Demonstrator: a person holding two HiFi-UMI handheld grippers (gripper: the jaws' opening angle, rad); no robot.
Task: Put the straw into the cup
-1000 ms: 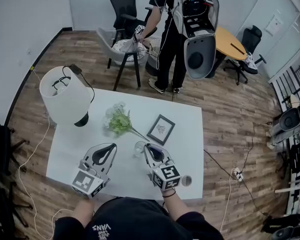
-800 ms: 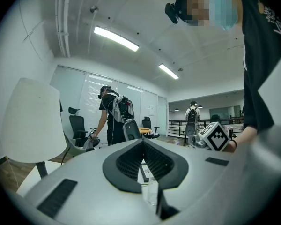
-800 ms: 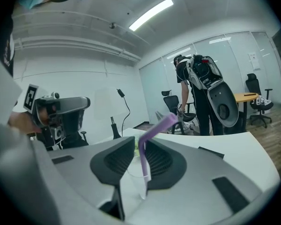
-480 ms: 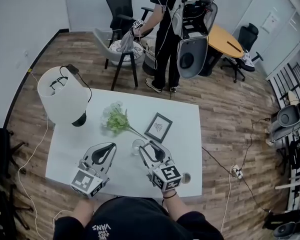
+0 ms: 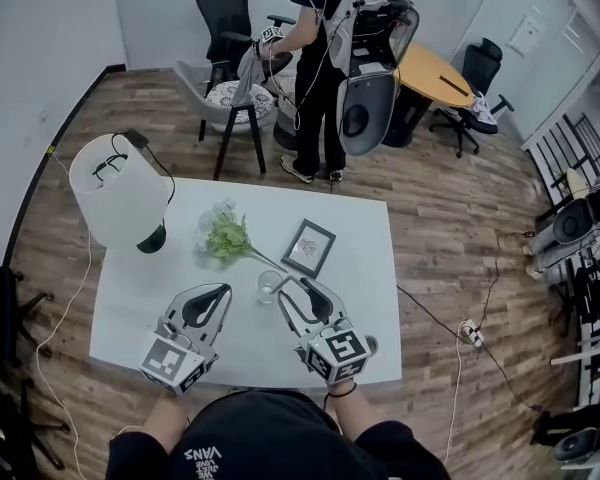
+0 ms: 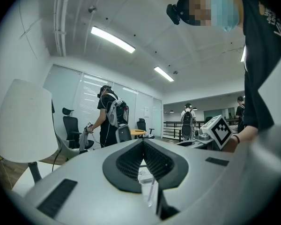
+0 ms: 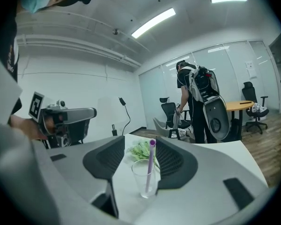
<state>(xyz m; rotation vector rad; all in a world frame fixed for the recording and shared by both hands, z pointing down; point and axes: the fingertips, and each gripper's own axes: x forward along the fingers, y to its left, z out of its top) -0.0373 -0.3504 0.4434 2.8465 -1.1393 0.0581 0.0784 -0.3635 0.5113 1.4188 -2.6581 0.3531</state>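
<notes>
The clear cup (image 7: 144,179) stands upright on the white bench (image 5: 160,278), a little right of the middle and towards the near edge. The purple straw (image 7: 150,165) is already in it. Its foot rests at the bottom and its top pokes up above the rim, leaning slightly.

The right gripper (image 7: 139,143) sits level with the cup and points at it. Its fingers (image 7: 175,161) are opening, one on each side of the cup, and neither pad presses on the glass or the straw. From above, the cup (image 5: 269,286) shows just at the tips of that gripper.

The left gripper (image 6: 143,143) rests on the bench to the left, well apart from the cup. Its fingers are closed, with the tips meeting in a point. Something pale and translucent shows low in the gap behind the tips, but I cannot tell what it is.

Further back on the bench lie a bunch of green flowers (image 5: 225,236) and, to the right of them, a small dark picture frame (image 5: 308,248). A lamp (image 5: 110,193) with a white shade stands at the far left corner. Beyond the bench a person (image 5: 315,68) wearing a bulky backpack stands on the wooden floor beside an office chair (image 5: 225,98).
</notes>
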